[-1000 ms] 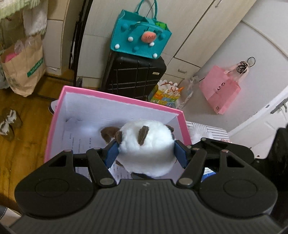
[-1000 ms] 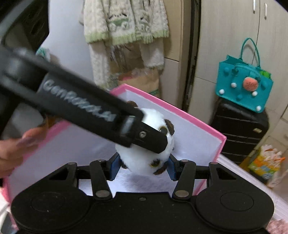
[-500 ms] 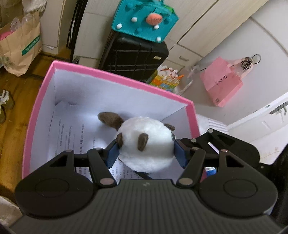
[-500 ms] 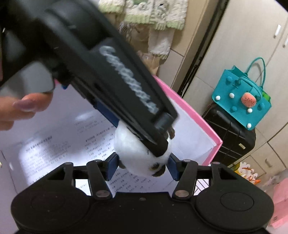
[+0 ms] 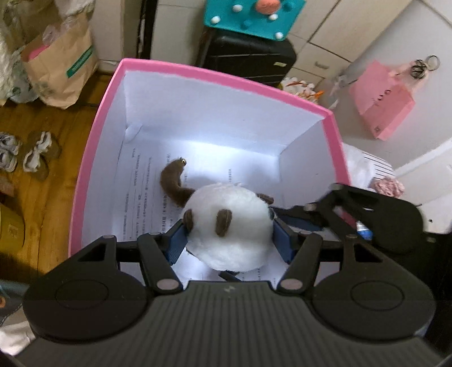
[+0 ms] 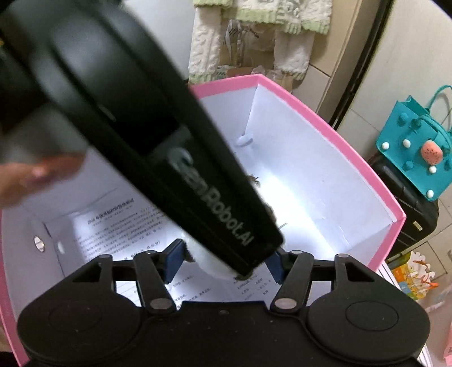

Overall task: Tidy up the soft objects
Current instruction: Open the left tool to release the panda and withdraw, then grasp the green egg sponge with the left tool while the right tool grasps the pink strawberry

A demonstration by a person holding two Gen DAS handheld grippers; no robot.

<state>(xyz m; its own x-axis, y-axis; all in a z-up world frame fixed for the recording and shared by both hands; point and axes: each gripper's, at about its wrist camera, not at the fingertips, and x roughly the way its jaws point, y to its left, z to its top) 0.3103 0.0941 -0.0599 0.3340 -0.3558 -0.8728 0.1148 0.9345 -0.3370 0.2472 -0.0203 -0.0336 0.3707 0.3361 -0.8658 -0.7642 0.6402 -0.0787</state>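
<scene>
A round white plush toy with brown ears and tail hangs low inside the pink box, just over the printed paper on its bottom. My left gripper is shut on it, a blue pad pressed into each side. The right gripper also straddles the plush toy, and its jaws are opening, with the pads standing off the fur. The left tool's black body crosses the right wrist view and hides most of the toy. The right tool's frame shows at the box's right wall.
The box's pink rim surrounds both grippers. A hand holds the left tool. Behind the box stand a black suitcase with a teal felt bag, a brown paper bag and a pink bag. Slippers lie on the wood floor.
Both grippers have tipped further down into the box and the plush toy now sits deeper in it. The right gripper's pads have spread away from the toy.
</scene>
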